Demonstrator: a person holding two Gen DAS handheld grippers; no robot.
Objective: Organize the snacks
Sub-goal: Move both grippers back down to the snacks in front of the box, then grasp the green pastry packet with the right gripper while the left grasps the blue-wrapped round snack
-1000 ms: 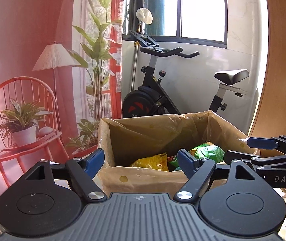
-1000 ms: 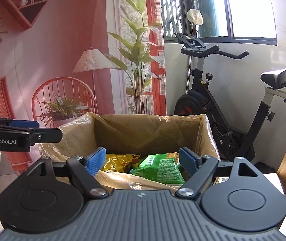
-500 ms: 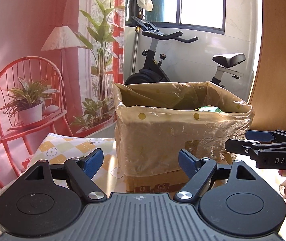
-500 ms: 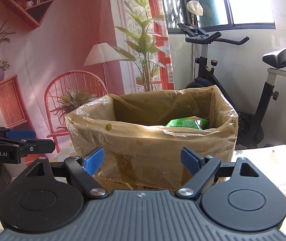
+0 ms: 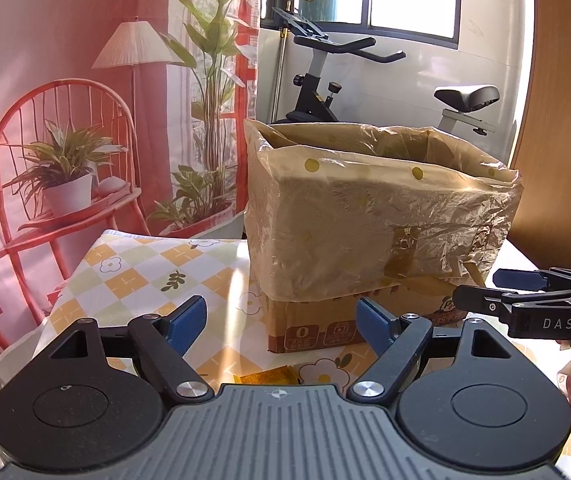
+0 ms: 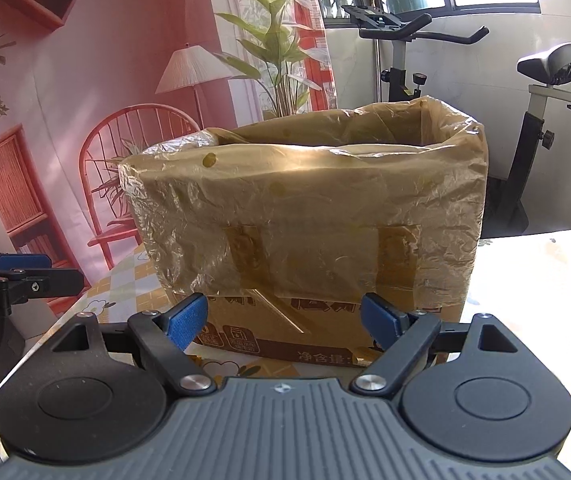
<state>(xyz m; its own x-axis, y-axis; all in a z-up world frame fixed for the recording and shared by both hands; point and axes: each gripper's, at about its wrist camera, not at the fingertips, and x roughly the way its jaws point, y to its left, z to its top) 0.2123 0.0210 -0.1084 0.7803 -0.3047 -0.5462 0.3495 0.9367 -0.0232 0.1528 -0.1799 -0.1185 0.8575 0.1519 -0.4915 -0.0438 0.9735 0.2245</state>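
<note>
A cardboard box [image 5: 365, 248] lined with a yellowish plastic bag stands on the table; it also shows in the right wrist view [image 6: 309, 216]. Its contents are hidden from both views. My left gripper [image 5: 281, 318] is open and empty, low in front of the box. My right gripper [image 6: 283, 318] is open and empty, close to the box's front side. The right gripper shows at the right edge of the left wrist view [image 5: 525, 292]; the left gripper shows at the left edge of the right wrist view [image 6: 25, 276]. A small yellow packet [image 5: 265, 376] lies on the table just under my left gripper.
The table has a checked flower-print cloth [image 5: 145, 272]. An exercise bike [image 6: 425, 60] stands behind the box by the window. A printed backdrop with a red chair [image 5: 65, 152] hangs at the left. A wooden panel [image 5: 565, 120] is at the right.
Both grippers have dropped and drawn back from above the box to table height. The snack bags inside the box, seen earlier, are now out of sight.
</note>
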